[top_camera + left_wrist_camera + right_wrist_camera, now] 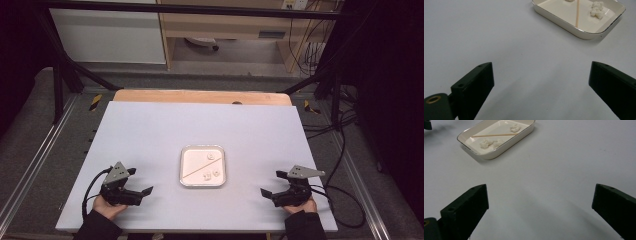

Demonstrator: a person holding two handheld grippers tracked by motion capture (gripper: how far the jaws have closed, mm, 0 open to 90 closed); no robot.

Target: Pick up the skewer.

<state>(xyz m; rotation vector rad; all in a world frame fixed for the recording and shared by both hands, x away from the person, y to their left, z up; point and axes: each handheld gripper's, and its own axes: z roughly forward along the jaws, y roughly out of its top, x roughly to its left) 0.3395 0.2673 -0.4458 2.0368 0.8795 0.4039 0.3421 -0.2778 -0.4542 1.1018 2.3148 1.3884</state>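
Both black two-jaw tools are resting low near the table's front edge, the left gripper (pixel 139 186) and the right gripper (pixel 274 186) each spread wide and holding nothing. Between them is sitting a shallow cream tray (pixel 183 172) holding a thin wooden skewer (pixel 196 167) and white lumps (pixel 210 174). Nothing seems started; next, I'd guess, one is reaching in for the skewer.

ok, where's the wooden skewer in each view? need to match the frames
High view: wooden skewer lies diagonally in the white tray, mid-table.
Left gripper view: skewer at top right, running up out of the picture, inside the tray.
Right gripper view: skewer at top left, lying roughly level across the tray.
Shared landmark: the pair of white lumps beside the skewer.
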